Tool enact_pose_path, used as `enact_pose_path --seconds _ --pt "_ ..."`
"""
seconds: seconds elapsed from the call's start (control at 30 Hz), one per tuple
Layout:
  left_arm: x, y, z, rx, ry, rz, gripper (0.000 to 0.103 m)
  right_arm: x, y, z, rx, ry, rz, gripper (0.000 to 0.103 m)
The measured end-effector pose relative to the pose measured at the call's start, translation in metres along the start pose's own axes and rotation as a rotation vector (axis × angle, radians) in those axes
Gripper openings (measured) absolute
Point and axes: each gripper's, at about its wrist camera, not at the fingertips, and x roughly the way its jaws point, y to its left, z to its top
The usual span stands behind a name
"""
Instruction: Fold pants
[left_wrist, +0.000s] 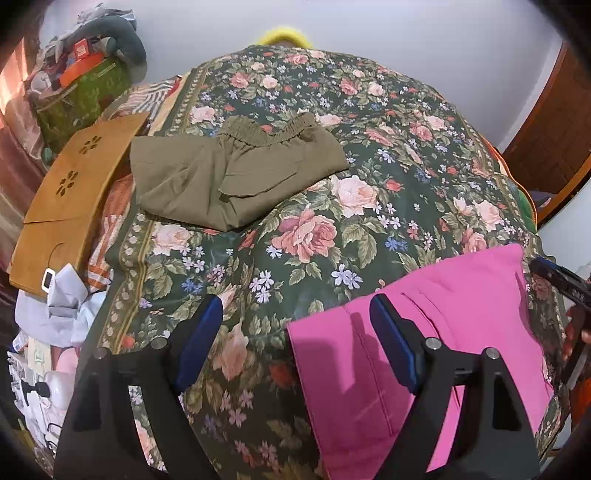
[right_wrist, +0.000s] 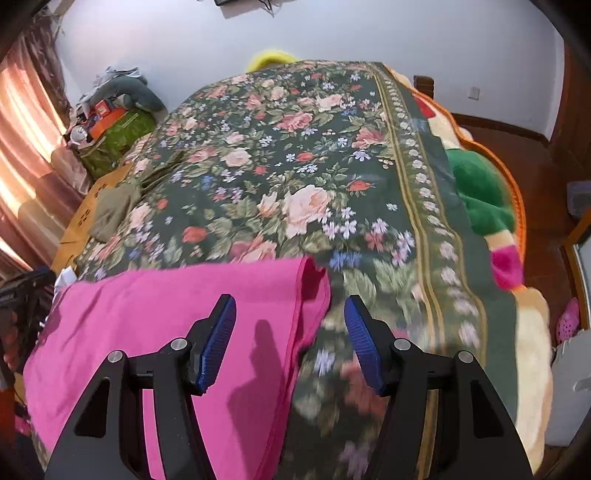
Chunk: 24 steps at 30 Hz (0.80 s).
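Note:
Pink pants lie folded flat at the near edge of a bed with a floral cover. My left gripper hovers open over their left edge, one finger above the pink cloth and the other above the cover, with nothing held. In the right wrist view the pink pants fill the lower left. My right gripper stands open over their right edge with no cloth pinched between the pads. Olive pants lie folded at the far left of the bed, where the olive pants also show in the right wrist view.
A wooden board with flower cutouts lies beside the bed's left edge, with papers and clutter below it. A piled-up green bag stands at the back left. A green and orange plush blanket hangs off the right side.

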Motion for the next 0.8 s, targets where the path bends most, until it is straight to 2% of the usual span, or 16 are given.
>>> enact_pose_path --seconds 0.23,0.3,0.4,0.47,0.5,0.57,0.8 --pt "0.027 -0.002 -0.001 -0.001 0.072 -0.035 0.082 0.031 -0.007 0.014 0.033 0.041 0.023 0.056" --pt "0.035 -0.003 -0.004 0.000 0.095 -0.038 0.082 0.035 -0.003 0.015 0.010 0.043 0.030 0.051" --pt "0.041 -0.003 -0.008 -0.007 0.112 -0.045 0.082 0.040 0.003 0.014 -0.041 0.061 0.016 0.032" --pt "0.043 -0.002 -0.010 -0.014 0.106 -0.048 0.083 0.045 0.007 0.013 -0.070 0.077 0.000 0.014" --pt "0.042 -0.002 -0.011 -0.011 0.096 -0.038 0.083 0.047 0.009 0.011 -0.096 0.089 -0.024 0.010" --pt "0.041 0.000 -0.013 -0.001 0.077 -0.004 0.085 0.049 0.010 0.010 -0.122 0.091 -0.052 0.008" --pt "0.043 0.009 -0.020 -0.013 0.078 -0.006 0.086 0.053 0.016 0.008 -0.215 0.098 -0.112 0.004"
